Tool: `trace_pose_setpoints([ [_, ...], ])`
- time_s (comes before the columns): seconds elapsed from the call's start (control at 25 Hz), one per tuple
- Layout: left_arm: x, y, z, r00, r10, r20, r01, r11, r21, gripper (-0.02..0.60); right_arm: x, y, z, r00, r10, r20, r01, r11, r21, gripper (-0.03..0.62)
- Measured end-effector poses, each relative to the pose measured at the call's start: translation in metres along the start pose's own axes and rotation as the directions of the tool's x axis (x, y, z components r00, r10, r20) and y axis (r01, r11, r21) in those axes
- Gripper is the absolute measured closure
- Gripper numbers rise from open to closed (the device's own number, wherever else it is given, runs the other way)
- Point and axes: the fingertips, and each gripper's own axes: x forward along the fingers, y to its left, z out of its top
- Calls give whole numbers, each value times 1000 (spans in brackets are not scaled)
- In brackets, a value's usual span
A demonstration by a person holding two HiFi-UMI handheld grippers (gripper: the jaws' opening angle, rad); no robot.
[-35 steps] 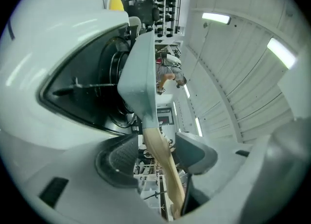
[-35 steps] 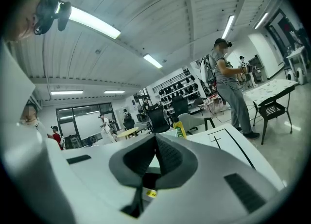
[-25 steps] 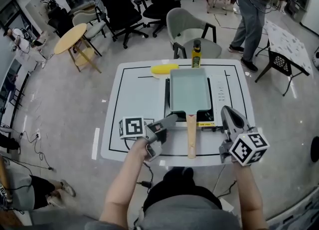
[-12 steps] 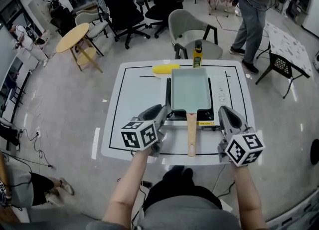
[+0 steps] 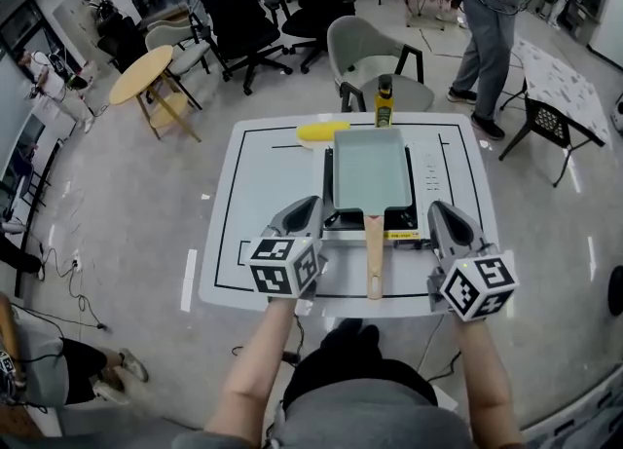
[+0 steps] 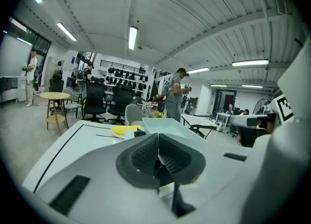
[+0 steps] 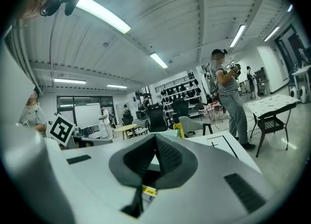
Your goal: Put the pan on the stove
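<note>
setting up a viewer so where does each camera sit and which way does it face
Head view: on the person's head, looking steeply down at the table and pan; both forearms, left gripper and right gripper show.
Left gripper view: on the left gripper, facing roughly level across the table at the pan; its jaws, just closed on nothing, show.
Right gripper view: on the right gripper, facing likewise; its shut jaws show.
Shared: both gripper views catch the standing person in grey.

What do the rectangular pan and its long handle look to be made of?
The pan is probably coated metal: matte, pale grey-green inside, with thin raised walls. Its handle looks like bare wood, light tan and dull.
</note>
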Motion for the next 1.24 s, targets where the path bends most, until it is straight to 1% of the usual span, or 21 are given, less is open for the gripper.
trace_pose_setpoints([
  [0.28, -3, -1, 5, 1000, 11, 21, -12, 1000, 27, 574, -1, 0, 2, 1000, -4, 8, 4, 999, -32, 591],
  [0.68, -4, 0, 6, 1000, 13, 22, -13, 1000, 26, 575, 1, -1, 0, 1000, -22, 4, 22, 998, -51, 591],
  [0.96, -3, -3, 7, 1000, 17, 25, -18, 999, 43, 575, -1, -2, -1, 999, -34, 4, 34, 995, -95, 591],
  [1.24, -5, 2, 9, 999, 31, 24, -32, 998, 61, 575, 1, 0, -1, 999, -37, 16, 39, 995, -90, 591],
])
